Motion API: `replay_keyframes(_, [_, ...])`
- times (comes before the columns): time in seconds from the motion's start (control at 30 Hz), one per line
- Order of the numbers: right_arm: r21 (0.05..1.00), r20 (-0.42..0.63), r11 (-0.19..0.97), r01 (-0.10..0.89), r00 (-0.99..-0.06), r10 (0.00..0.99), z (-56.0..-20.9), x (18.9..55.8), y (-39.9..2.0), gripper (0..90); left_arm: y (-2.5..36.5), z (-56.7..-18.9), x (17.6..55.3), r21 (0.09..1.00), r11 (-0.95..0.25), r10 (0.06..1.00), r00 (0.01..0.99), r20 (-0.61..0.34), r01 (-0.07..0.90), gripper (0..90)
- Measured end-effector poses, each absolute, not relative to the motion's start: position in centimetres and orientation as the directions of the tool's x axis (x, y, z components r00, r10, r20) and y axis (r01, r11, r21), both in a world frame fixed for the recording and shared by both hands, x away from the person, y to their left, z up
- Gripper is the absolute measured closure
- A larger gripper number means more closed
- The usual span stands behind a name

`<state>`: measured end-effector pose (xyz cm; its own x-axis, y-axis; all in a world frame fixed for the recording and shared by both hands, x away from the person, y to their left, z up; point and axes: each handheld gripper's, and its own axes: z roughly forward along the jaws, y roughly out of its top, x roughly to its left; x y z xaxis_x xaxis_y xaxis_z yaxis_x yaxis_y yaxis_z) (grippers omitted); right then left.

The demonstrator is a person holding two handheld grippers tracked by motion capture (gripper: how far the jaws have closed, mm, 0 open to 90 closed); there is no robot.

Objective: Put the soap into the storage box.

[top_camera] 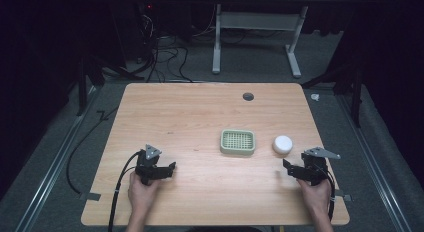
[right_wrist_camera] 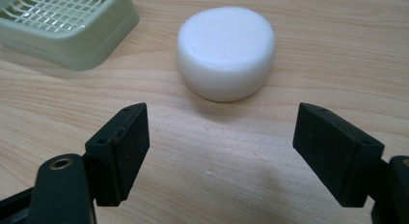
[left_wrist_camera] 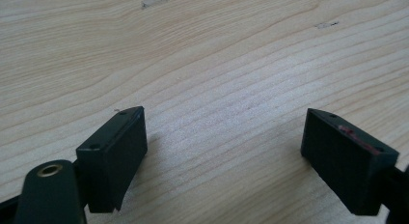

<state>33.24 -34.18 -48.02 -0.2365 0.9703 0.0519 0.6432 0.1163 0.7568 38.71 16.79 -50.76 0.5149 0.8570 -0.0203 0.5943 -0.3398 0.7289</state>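
On the left side of the wooden tabletop [top_camera: 200, 112], seen from the high view, the left gripper [top_camera: 170, 168] sits low over the wood near the front edge, gripped by the person's left hand [top_camera: 141, 192], with a black cable [top_camera: 120, 192] trailing back off the front edge. Its jaws stand wide apart with nothing between them; the left gripper view shows bare wood grain [left_wrist_camera: 226, 137] in the gap between its two black pads, which hover just above the surface. Toward the middle of the tabletop lies a pale green soap dish [top_camera: 237, 142] with a slotted grid top, flat on the wood and well apart from the left gripper. Just to its right, near but not touching it, rests a white round soap bar [top_camera: 282, 144], flat side down. Near the right front of the tabletop, the right gripper [top_camera: 290, 169] is held by the person's right hand [top_camera: 316, 194] and points toward the soap bar. Its jaws are also spread wide and hold nothing. From the right gripper view, the soap bar [right_wrist_camera: 225, 52] lies ahead of the open pads, near them but not between them, and the corner of the soap dish [right_wrist_camera: 67, 28] shows at the upper left, beside the bar
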Motion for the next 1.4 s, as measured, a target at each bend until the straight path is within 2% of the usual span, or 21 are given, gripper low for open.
replay_keyframes(0.73, [0.774, 0.058, 0.117, 0.622, -0.255, 0.965, -45.8, 35.8, -33.8, 18.7, 16.8, -50.8, 38.7, 0.729, -0.340, 0.857, 0.515, -0.020, 0.594, 16.9])
replay_keyframes(1.4, [0.753, 0.053, 0.130, 0.645, -0.257, 0.965, -46.1, 39.1, -32.9, 13.9, 16.8, -50.8, 38.7, 0.729, -0.340, 0.857, 0.515, -0.020, 0.594, 16.9])
